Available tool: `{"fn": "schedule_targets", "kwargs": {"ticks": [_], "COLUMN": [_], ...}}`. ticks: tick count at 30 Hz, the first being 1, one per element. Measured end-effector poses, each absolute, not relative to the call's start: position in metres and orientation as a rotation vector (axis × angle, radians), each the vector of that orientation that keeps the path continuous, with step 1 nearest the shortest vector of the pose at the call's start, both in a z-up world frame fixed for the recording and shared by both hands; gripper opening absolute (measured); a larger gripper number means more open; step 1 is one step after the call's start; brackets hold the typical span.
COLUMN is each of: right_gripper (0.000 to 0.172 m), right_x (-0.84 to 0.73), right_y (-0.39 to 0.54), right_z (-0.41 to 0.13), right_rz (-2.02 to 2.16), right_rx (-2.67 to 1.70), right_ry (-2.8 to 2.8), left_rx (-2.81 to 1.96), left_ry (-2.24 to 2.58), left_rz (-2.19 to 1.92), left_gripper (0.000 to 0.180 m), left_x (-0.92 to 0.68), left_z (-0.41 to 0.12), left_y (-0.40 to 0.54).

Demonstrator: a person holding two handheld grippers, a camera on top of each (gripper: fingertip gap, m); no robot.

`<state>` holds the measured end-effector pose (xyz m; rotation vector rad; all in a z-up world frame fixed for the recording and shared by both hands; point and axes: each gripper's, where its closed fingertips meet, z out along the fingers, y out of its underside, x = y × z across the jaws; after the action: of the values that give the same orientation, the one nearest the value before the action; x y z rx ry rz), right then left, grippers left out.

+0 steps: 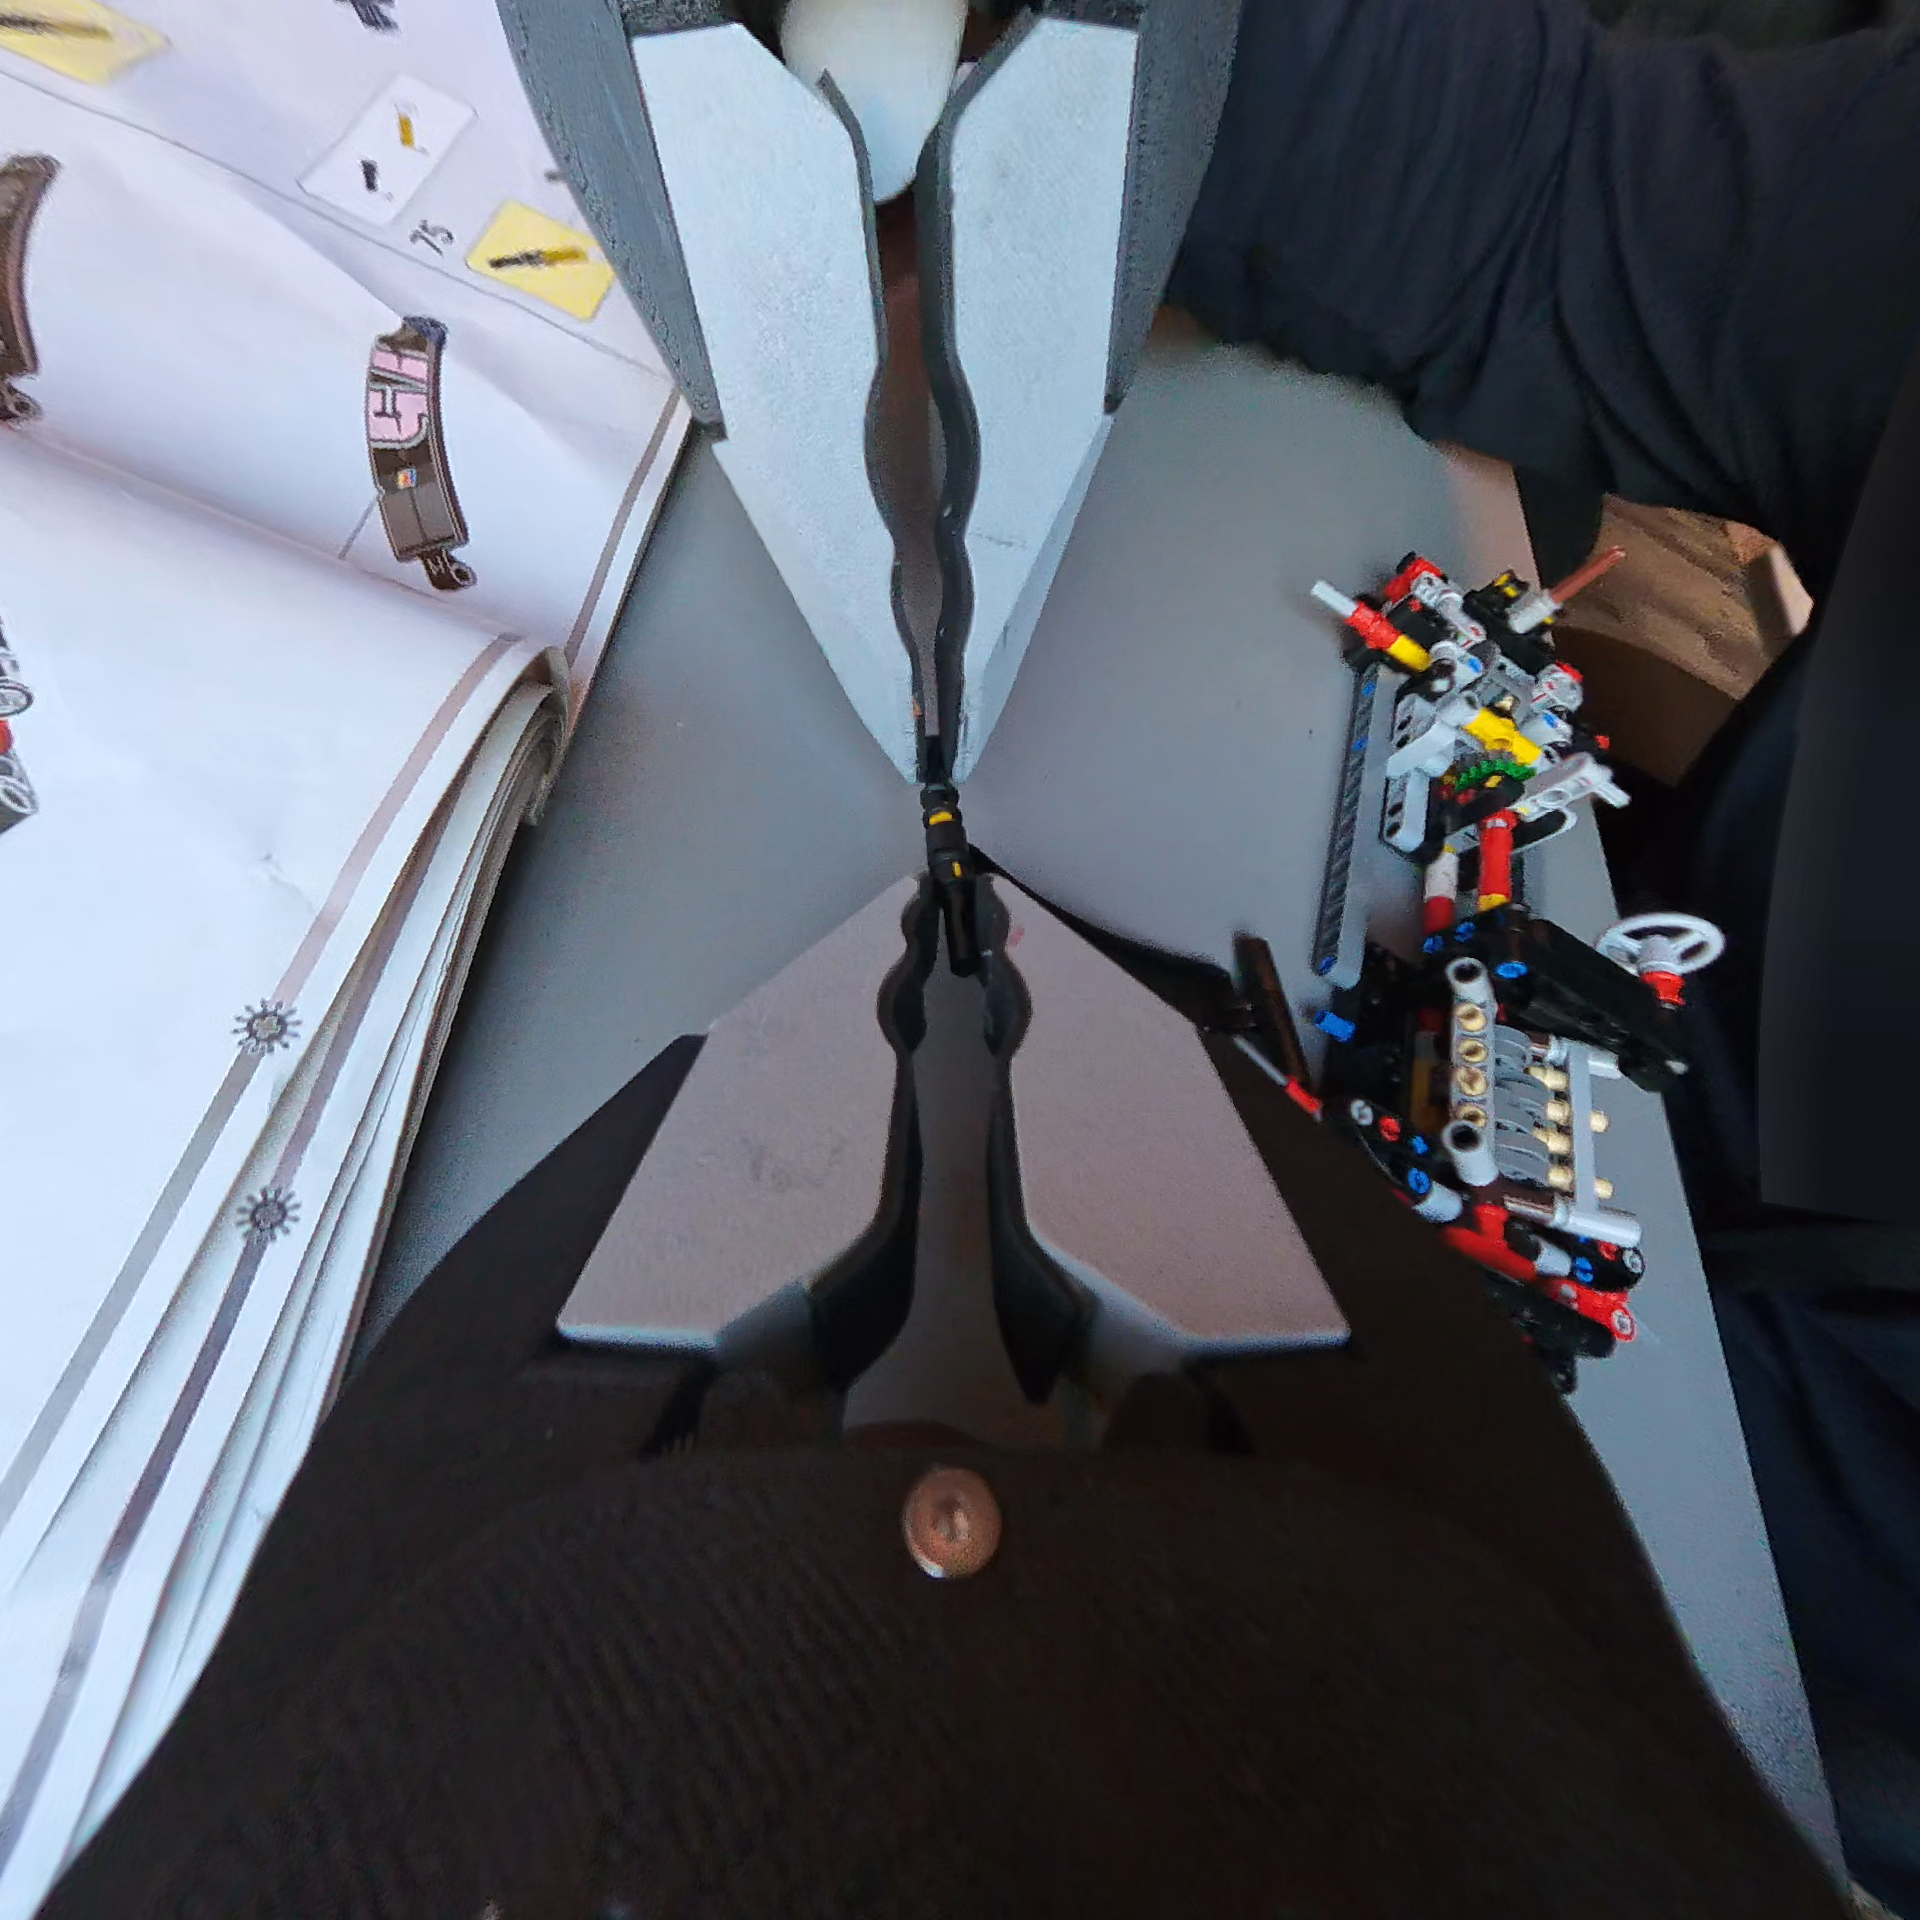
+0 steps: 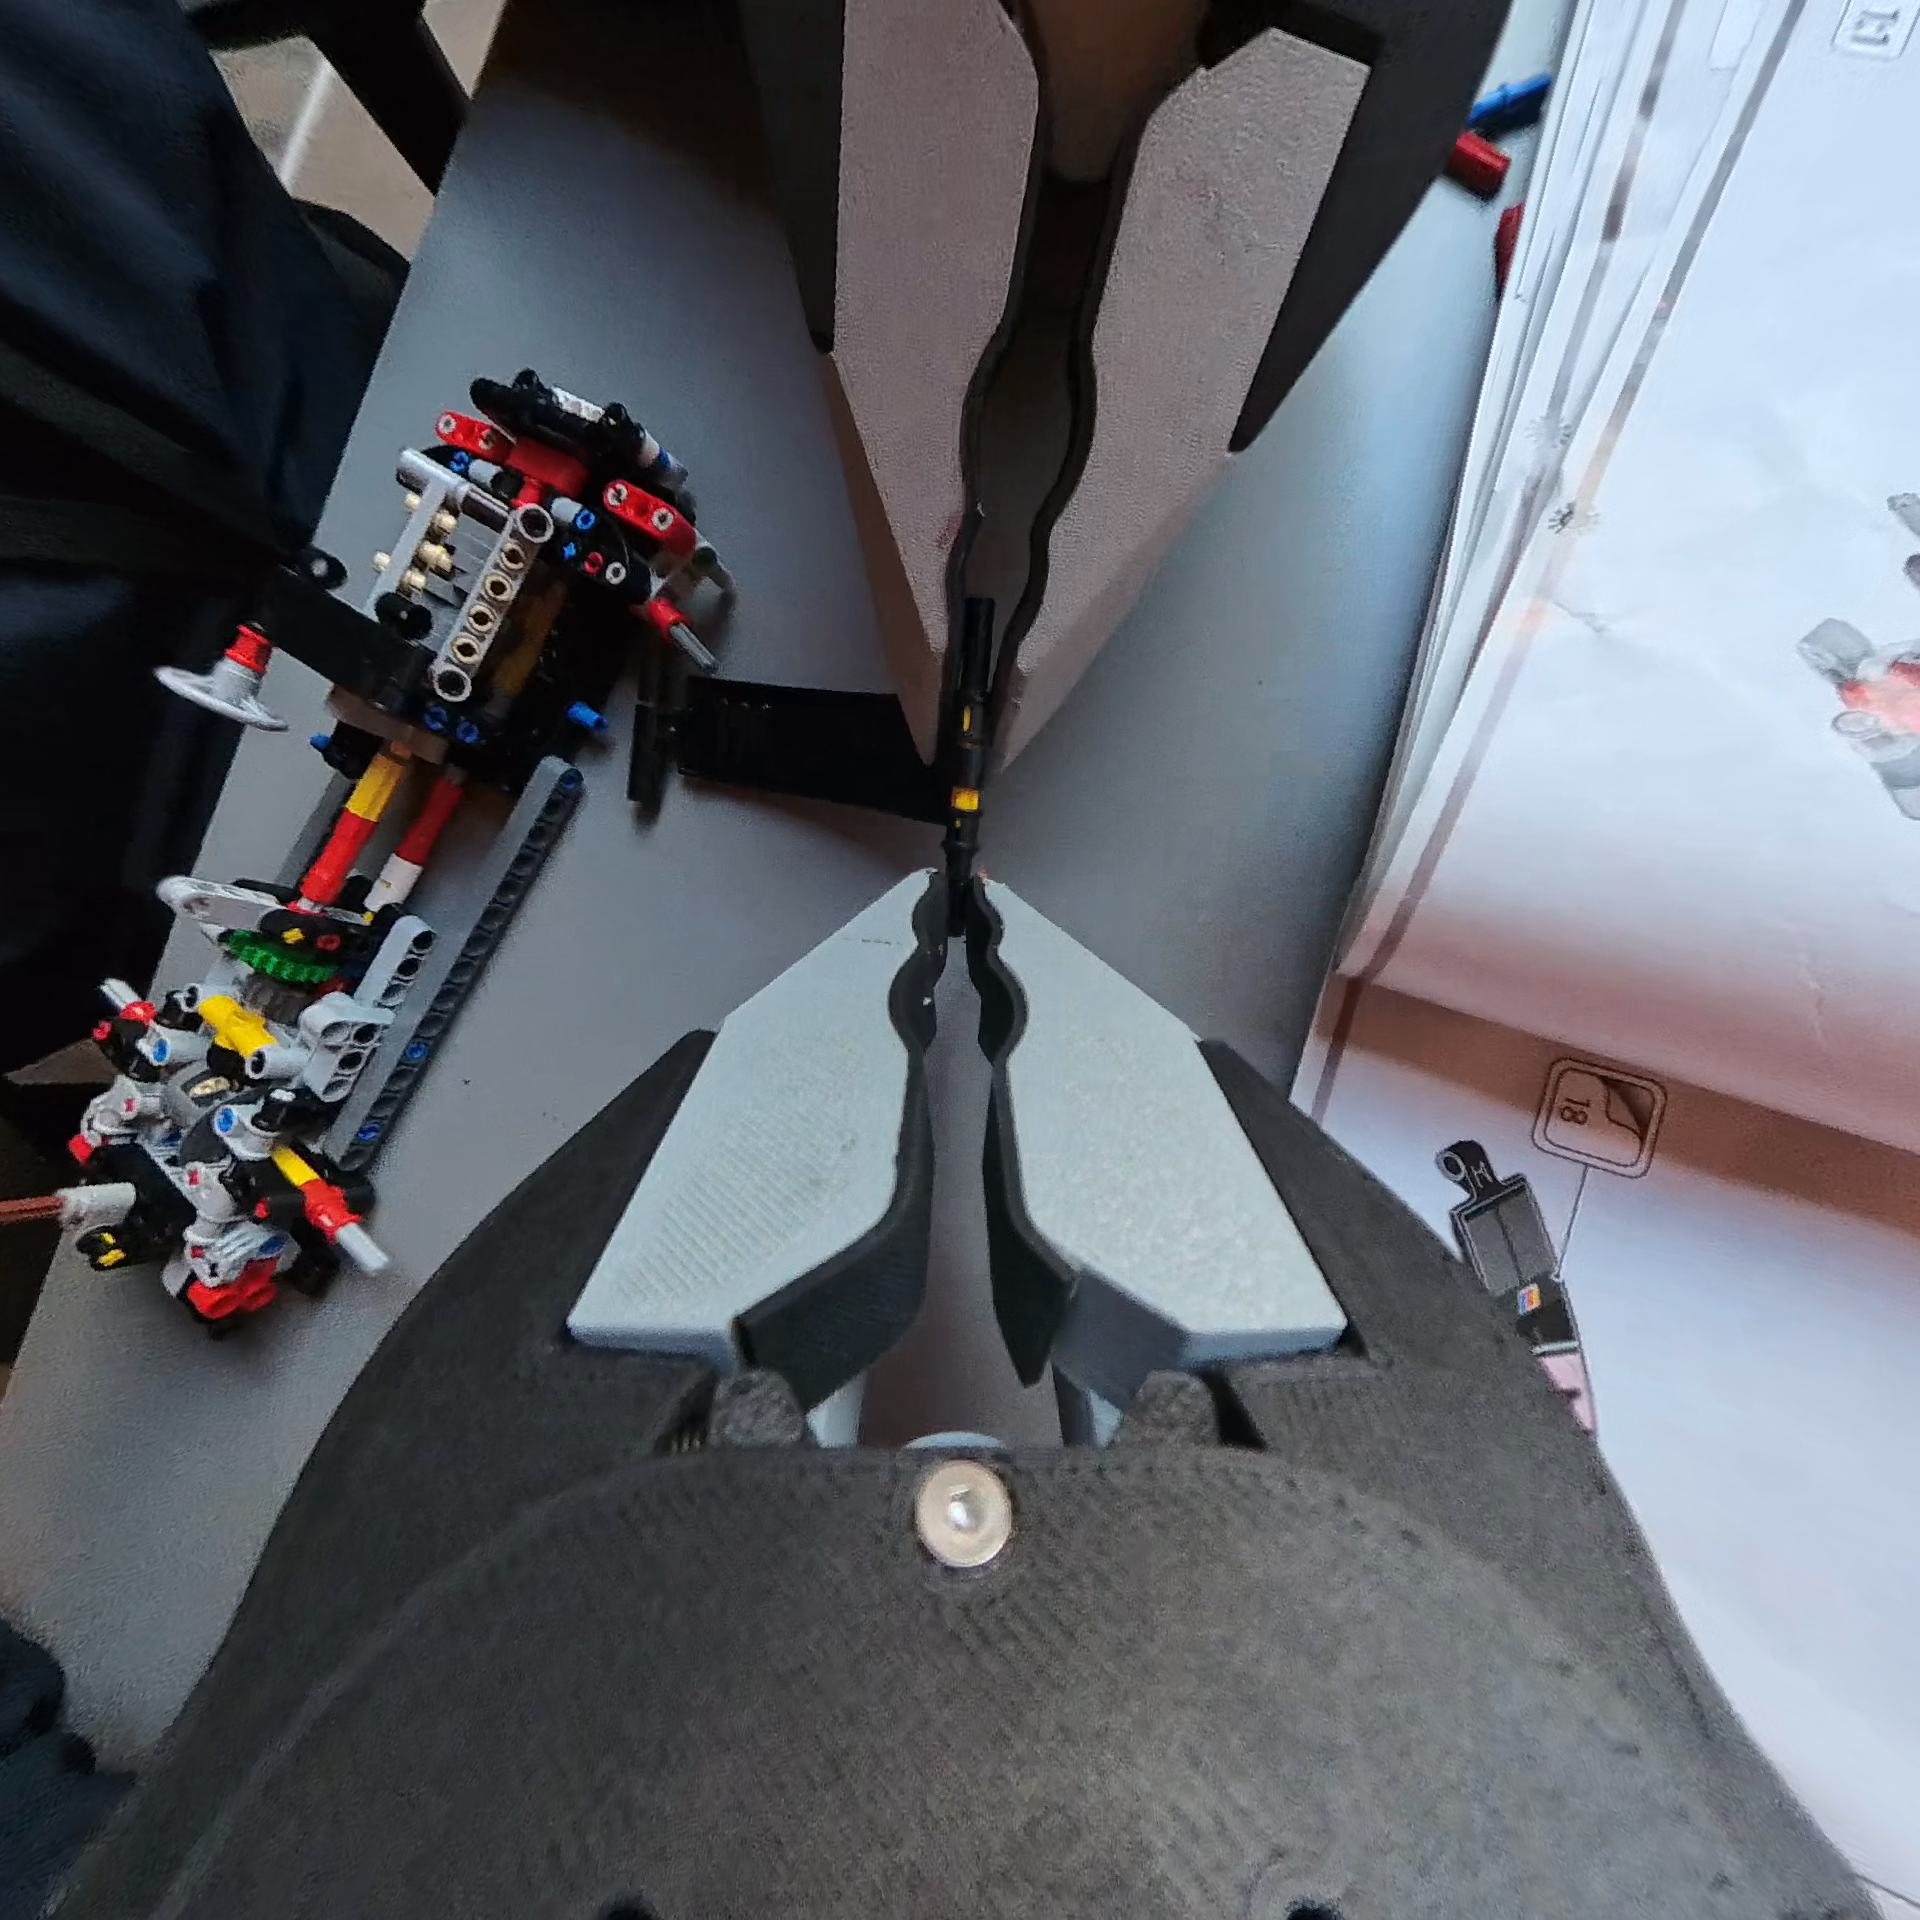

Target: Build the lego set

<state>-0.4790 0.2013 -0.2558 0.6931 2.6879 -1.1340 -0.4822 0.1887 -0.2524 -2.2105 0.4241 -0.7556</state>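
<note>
Both grippers [image 1: 951, 894] [image 2: 961, 894] pinch one black-yellow rod [image 1: 943, 831] | rod ends hidden between pads

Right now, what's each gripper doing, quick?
Left gripper: shut on one end of the black rod.
Right gripper: shut on the rod's other end.

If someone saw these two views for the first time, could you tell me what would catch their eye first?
Most striking are the two grippers meeting tip to tip at the centre, the left gripper and right gripper each clamped on an end of one thin black rod with yellow bands above the grey table. Next comes the colourful half-built toy-brick vehicle chassis lying beside them, and the open white instruction booklet on the other side.
</note>
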Motion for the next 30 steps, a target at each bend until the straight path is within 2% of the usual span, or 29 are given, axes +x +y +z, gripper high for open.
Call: {"fn": "schedule_targets", "kwargs": {"ticks": [14,30], "right_gripper": [0.000,0.000], "right_x": [-0.476,-0.476], "right_y": [0.194,0.194], "right_z": [-0.272,-0.272], "right_rz": [-1.184,-1.235], "right_rx": [0.661,0.685], "right_ry": [2.665,2.699], "left_rx": [-2.347,-2.499], "left_ry": [0.430,0.376], "left_rz": [-0.951,-0.954], "left_gripper": [0.004,0.003], "left_x": [-0.479,-0.479], "left_z": [-0.267,-0.270], "left_y": [0.182,0.188]}}
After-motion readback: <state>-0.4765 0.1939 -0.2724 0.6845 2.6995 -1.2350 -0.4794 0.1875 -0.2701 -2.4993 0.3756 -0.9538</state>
